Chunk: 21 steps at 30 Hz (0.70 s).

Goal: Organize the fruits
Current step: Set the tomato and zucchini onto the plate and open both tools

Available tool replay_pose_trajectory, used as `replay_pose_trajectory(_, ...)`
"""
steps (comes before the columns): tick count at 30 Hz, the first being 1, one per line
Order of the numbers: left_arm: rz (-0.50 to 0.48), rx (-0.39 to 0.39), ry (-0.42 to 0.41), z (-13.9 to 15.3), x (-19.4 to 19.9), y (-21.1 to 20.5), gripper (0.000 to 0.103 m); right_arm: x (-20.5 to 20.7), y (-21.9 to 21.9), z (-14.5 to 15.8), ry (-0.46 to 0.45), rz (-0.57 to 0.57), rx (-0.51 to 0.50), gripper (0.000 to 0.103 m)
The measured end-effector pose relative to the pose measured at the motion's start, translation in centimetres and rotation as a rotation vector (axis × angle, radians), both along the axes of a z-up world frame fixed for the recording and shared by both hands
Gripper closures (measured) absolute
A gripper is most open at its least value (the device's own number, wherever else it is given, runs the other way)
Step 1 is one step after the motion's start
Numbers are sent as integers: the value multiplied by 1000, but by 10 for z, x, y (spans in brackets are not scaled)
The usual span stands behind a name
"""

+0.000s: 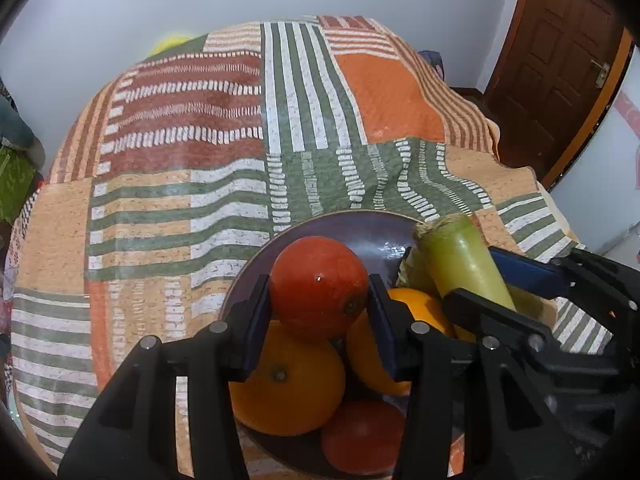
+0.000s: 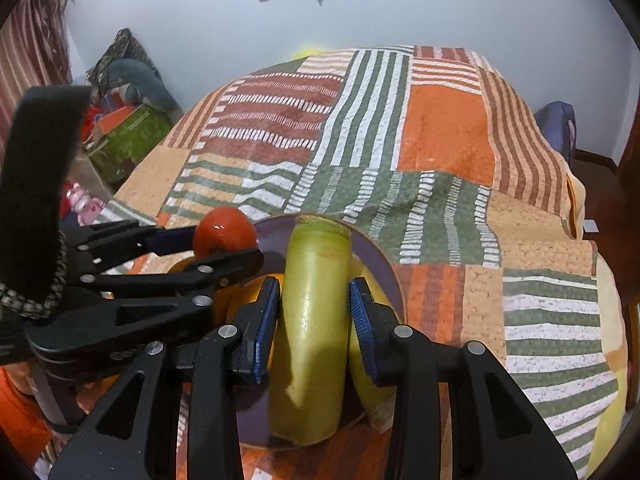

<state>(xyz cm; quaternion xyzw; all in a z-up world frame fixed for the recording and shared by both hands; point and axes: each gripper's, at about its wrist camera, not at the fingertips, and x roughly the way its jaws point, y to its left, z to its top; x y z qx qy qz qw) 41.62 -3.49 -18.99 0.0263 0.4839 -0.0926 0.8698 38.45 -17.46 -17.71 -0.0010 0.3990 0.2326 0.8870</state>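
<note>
A dark purple plate [image 1: 360, 226] sits on the patchwork cloth at the near edge. My left gripper [image 1: 318, 292] is shut on a red tomato [image 1: 318, 286] and holds it above two oranges [image 1: 288, 384] and a second tomato [image 1: 362, 436] on the plate. My right gripper [image 2: 314, 308] is shut on a pale green corn cob in its husk [image 2: 314, 312], which lies along the plate [image 2: 380, 264]. The cob [image 1: 460, 256] and the right gripper [image 1: 484, 280] also show in the left wrist view. The left gripper [image 2: 224, 246] with the tomato [image 2: 224, 230] shows in the right wrist view.
The striped patchwork cloth [image 1: 240, 140] covers the whole table. More pale green husk [image 2: 372, 384] lies on the plate beside the cob. A brown door [image 1: 560, 52] stands at the right. Boxes and bags [image 2: 128, 136] are piled on the floor to the left.
</note>
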Motion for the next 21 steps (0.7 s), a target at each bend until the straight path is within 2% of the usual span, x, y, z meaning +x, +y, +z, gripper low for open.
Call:
replay_pose_trajectory(5, 10, -31, 11, -2, -2, 5, 55, 1, -1, -3, 7, -4, -12, 59)
replay_pose_trajectory(10, -9, 10, -28, 8, -16, 1, 49, 1, -5, -4, 14, -12, -19, 56)
replay_pose_trajectory(17, -10, 11, -81, 37, -47, 7, 46, -15, -7, 9, -6, -12, -38, 55)
replay_pose_trajectory(21, 1, 10, -127, 59, -76, 18, 40, -36, -8, 29, -65, 1, -62, 45)
